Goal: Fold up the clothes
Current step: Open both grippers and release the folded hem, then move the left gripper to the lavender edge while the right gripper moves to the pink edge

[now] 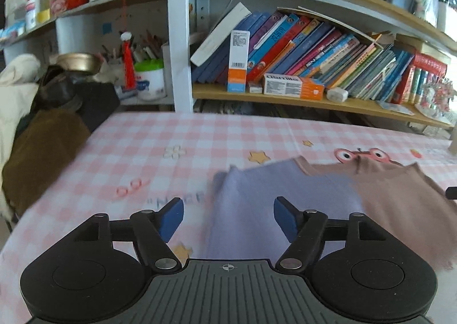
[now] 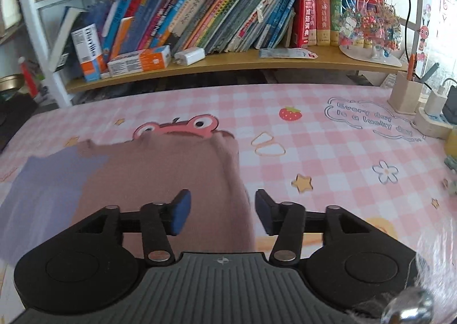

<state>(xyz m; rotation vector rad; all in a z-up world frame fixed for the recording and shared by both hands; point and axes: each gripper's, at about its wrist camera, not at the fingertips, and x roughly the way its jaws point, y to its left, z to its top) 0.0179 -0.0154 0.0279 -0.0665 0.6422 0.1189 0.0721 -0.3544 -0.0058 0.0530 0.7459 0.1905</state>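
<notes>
**Desk editor:** What does the frame show of the two tools?

**Photographer:** The left hand-held gripper point(image 1: 228, 217) stands wide above the lilac half of the two-tone garment point(image 1: 285, 204), its blue pads point(image 1: 171, 218) clear of the cloth. The right hand-held gripper point(image 2: 222, 214) is parted more narrowly over the dusty-pink half, nothing pinched.

**Desk editor:** And where is the garment?

**Photographer:** It lies spread on the pink checked surface point(image 2: 328, 158), below the bookshelf point(image 2: 228, 58), its far edge covering part of a printed frog point(image 2: 177, 127).

**Desk editor:** Why both tools empty?

**Photographer:** Judging by the flat cloth, a fold appears laid down, and the next grip likely not yet chosen.
</notes>
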